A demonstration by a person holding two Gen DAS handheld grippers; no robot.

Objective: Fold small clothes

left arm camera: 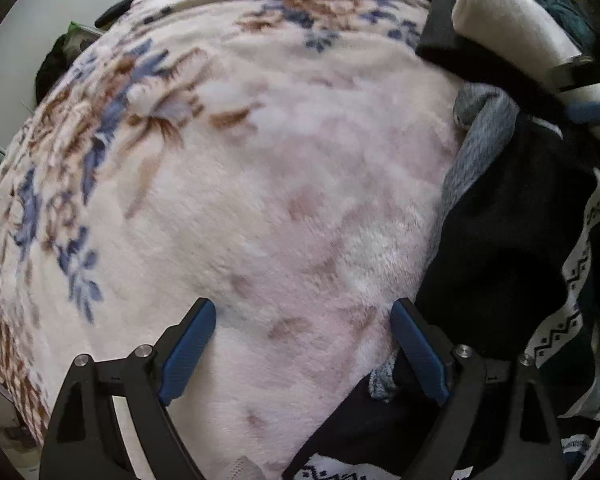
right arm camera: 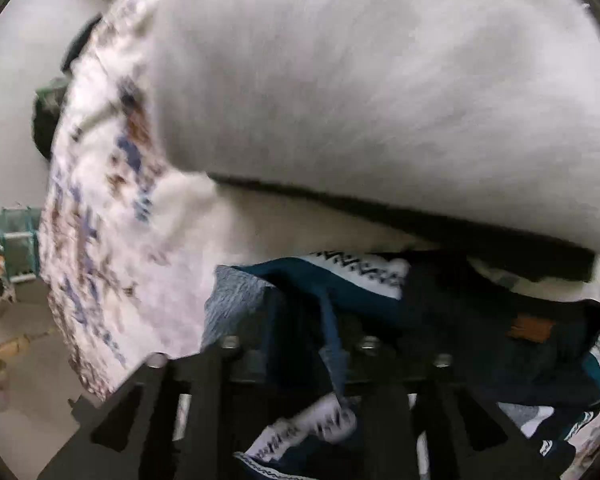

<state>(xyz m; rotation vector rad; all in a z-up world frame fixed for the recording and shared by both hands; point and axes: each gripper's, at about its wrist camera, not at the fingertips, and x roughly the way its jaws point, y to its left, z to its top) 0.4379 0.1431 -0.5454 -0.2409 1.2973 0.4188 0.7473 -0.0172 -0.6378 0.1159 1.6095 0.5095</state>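
1. The big blanket (left arm camera: 284, 184) is soft and fluffy, cream with blue and brown flowers. It could bunch up under a fold, because it is so squashy.
2. The pile of small clothes (left arm camera: 512, 240) sits on the right side of the blanket. It is a floppy, tangled heap: dark knit, grey wool, and white bands with zigzags. Pulling one piece could drag others along.
3. A white fuzzy garment (right arm camera: 380, 80) hangs over the pile and hides part of it.
4. The left gripper (left arm camera: 304, 344) has its jaws wide apart over bare blanket, holding nothing.
5. The right gripper (right arm camera: 300, 360) is down in the pile. The view is blurry, so I cannot tell if it pinches the teal cloth (right arm camera: 332, 300).
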